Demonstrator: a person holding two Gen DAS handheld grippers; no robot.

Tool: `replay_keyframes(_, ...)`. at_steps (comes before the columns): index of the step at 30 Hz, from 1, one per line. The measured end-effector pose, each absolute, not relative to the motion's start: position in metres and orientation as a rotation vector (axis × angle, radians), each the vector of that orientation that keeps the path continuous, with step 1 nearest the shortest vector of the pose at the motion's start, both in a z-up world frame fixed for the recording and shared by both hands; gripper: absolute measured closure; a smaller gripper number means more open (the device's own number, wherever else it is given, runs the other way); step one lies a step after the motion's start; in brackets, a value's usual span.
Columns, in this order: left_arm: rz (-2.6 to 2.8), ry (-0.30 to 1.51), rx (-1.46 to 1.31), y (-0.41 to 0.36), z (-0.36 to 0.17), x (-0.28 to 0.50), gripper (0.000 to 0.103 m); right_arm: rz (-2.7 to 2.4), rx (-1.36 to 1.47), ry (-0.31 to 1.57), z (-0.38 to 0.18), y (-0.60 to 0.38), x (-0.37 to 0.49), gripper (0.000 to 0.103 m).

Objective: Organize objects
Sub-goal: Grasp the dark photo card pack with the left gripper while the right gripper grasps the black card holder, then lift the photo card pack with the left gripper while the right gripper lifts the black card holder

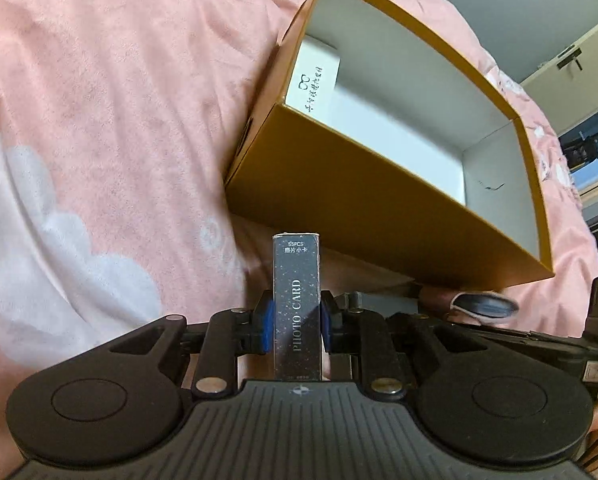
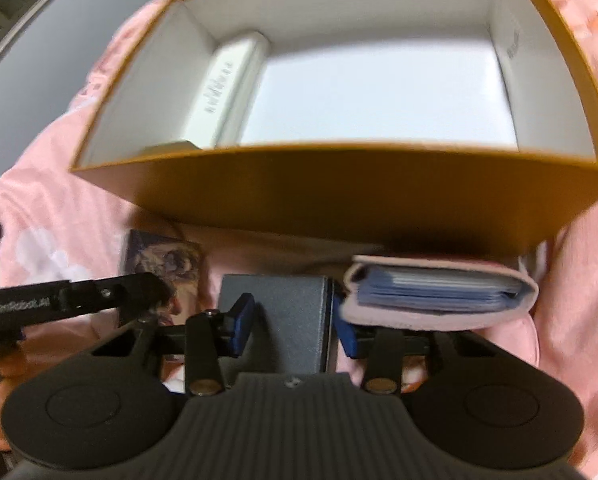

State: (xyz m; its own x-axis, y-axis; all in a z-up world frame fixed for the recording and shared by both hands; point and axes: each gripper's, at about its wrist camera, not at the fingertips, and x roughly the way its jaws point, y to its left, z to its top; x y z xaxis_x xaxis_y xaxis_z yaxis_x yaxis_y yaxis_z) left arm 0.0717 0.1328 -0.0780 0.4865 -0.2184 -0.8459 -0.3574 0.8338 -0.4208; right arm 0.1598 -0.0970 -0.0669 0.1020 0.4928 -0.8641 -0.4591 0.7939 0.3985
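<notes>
Pink cloud-print bedspread [image 1: 99, 140] carries an open mustard box [image 1: 379, 200]; cupboard [image 1: 571, 68] behind. Left gripper [image 1: 297, 324] jaws clamp a photo-card pack [image 1: 297, 300]. Right gripper [image 2: 293, 324] jaws straddle a grey box [image 2: 275, 320], contact unclear.

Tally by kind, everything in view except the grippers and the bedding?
Large open yellow box: 1
Small boxes: 3 (white box inside the yellow one, photo card box, grey box)
Pink album: 1
Total: 5
</notes>
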Motion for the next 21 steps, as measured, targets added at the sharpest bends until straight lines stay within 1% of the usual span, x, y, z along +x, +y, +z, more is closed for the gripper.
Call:
replay_keyframes(1, 0.093, 1.080, -0.606, 0.130, -0.079, 0.074, 0.078, 0.691, 0.052, 1.301, -0.069, -0.100, 0.161, 0.053)
replay_keyframes(3, 0.096, 1.083, -0.602, 0.129, -0.080, 0.074, 0.078, 0.672, 0.052, 1.309, -0.070, -0.101, 0.162, 0.050)
replay_keyframes(4, 0.096, 1.083, -0.601, 0.129, -0.080, 0.074, 0.078, 0.663, 0.043, 1.314, -0.070, -0.101, 0.162, 0.046)
replay_keyframes(5, 0.095, 1.083, -0.600, 0.129, -0.080, 0.074, 0.078, 0.657, 0.036, 1.319, -0.071, -0.100, 0.163, 0.043)
replay_keyframes(6, 0.095, 1.083, -0.597, 0.128, -0.081, 0.074, 0.078, 0.659, 0.038, 1.331, -0.072, -0.101, 0.164, 0.043)
replay_keyframes(11, 0.096, 1.085, -0.606, 0.128, -0.084, 0.075, 0.078, 0.695, 0.125, 1.430, -0.085, -0.104, 0.182, 0.035)
replay_keyframes(14, 0.098, 1.088, -0.612, 0.128, -0.086, 0.077, 0.078, 0.718, 0.162, 1.451, -0.091, -0.104, 0.186, 0.033)
replay_keyframes(16, 0.098, 1.089, -0.611, 0.128, -0.086, 0.077, 0.078, 0.730, 0.175, 1.452, -0.092, -0.105, 0.185, 0.035)
replay_keyframes(17, 0.099, 1.091, -0.611, 0.127, -0.087, 0.079, 0.078, 0.737, 0.178, 1.447, -0.092, -0.106, 0.184, 0.039)
replay_keyframes(21, 0.101, 1.095, -0.609, 0.127, -0.087, 0.078, 0.078, 0.752, 0.146, 1.396, -0.079, -0.108, 0.175, 0.047)
